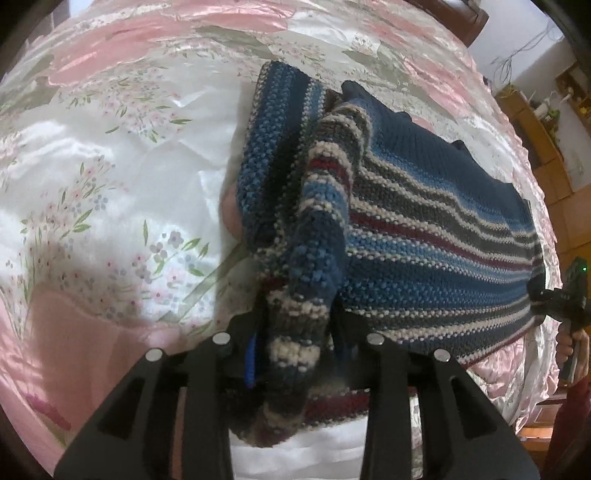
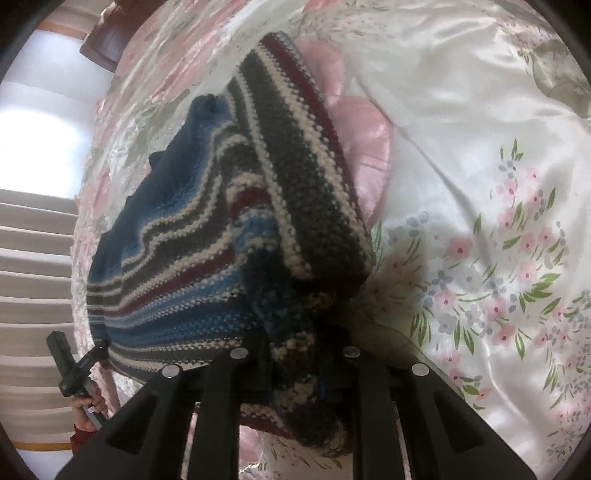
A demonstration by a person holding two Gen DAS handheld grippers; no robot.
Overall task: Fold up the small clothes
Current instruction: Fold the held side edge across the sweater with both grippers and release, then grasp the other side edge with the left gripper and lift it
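A small knitted sweater with navy, blue, grey, white and dark red stripes is stretched between both grippers above a satin bedspread. My left gripper is shut on one bunched corner of it; a sleeve hangs folded over the body just ahead. In the right wrist view the same sweater runs left, and my right gripper is shut on its other bunched corner. The right gripper shows at the sweater's far edge in the left wrist view, and the left gripper shows at the lower left in the right wrist view.
The bedspread is shiny white and pink with flower prints, wrinkled in places. A dark wooden headboard stands at the far edge. Wooden shelves line the wall to the right. A hand holds the left gripper's handle.
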